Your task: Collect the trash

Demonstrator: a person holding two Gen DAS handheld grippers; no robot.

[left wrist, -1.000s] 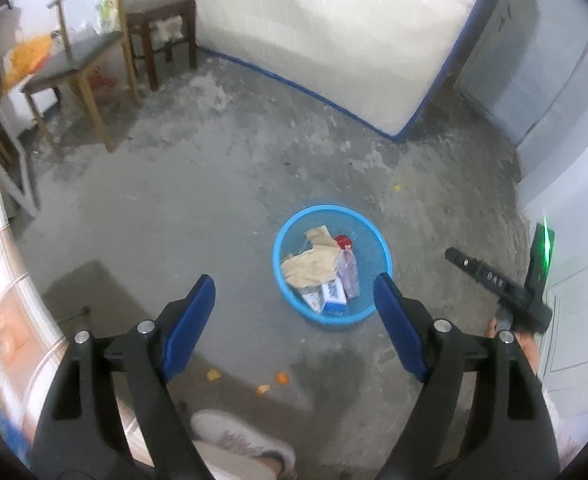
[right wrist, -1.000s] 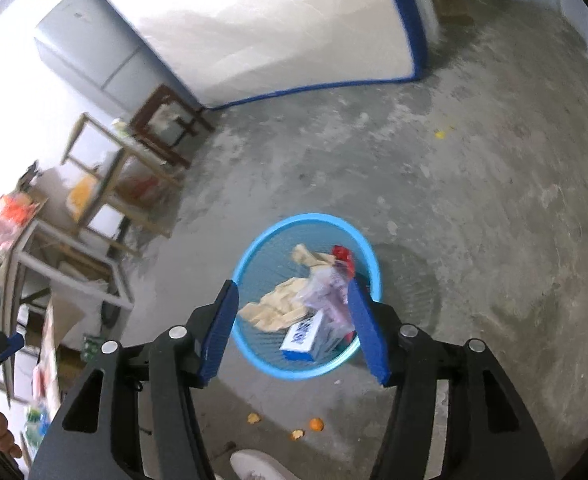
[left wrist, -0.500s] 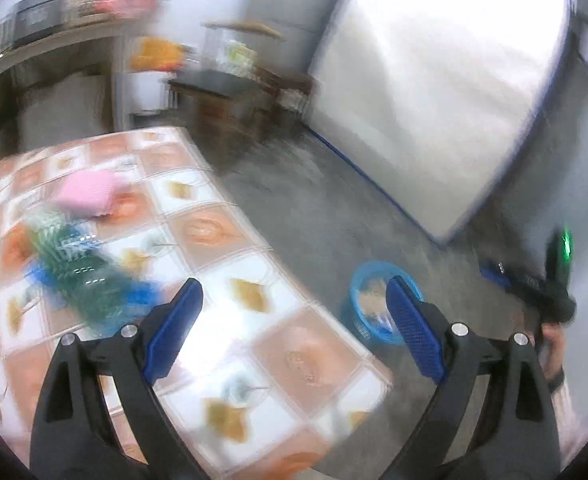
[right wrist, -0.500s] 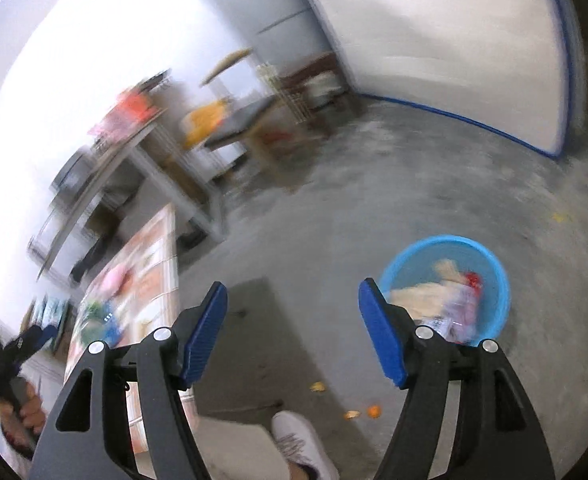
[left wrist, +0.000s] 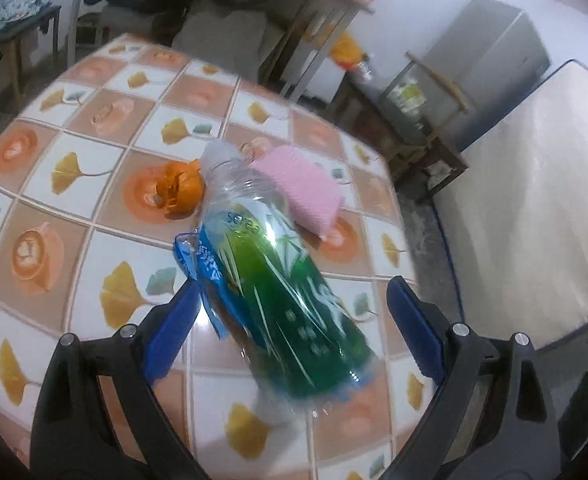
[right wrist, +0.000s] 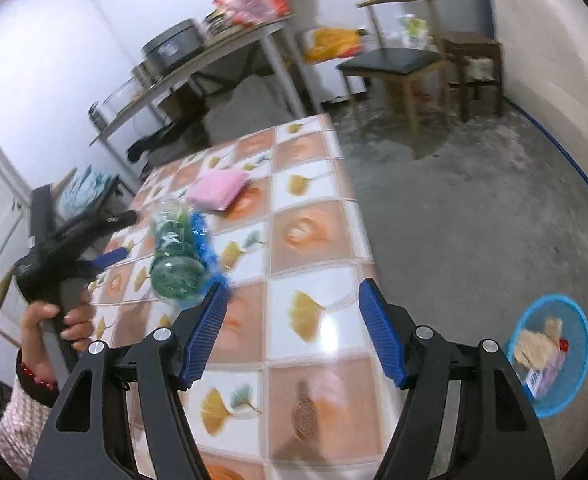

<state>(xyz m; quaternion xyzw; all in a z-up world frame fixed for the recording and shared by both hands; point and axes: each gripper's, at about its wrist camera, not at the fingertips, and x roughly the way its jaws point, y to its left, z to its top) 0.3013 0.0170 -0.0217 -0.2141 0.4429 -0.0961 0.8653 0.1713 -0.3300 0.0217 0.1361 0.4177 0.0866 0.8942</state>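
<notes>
A clear plastic bottle (left wrist: 254,216) with a green label lies on the tiled-pattern table (left wrist: 74,216), with a crumpled blue wrapper (left wrist: 192,252) against its side. My left gripper (left wrist: 292,300) is open and straddles the bottle, and its pads stand clear of it. Orange peel (left wrist: 180,190) and a pink cloth (left wrist: 301,188) lie just beyond. In the right wrist view my right gripper (right wrist: 294,288) hangs open over the table edge (right wrist: 313,240), empty, to the right of the bottle (right wrist: 176,256). The blue trash basket (right wrist: 559,404) stands on the floor.
A hand (right wrist: 54,320) holds the left gripper (right wrist: 124,238) at the table's left. A wooden chair (right wrist: 393,60), a stool and a loaded metal table (right wrist: 222,52) stand behind. A white mattress (left wrist: 533,200) leans at the right. Bare concrete floor lies between table and basket.
Both views have swung from the basket on the floor up to the table. The bottle now lies between my left fingers. Both grippers' jaws stand a little wider.
</notes>
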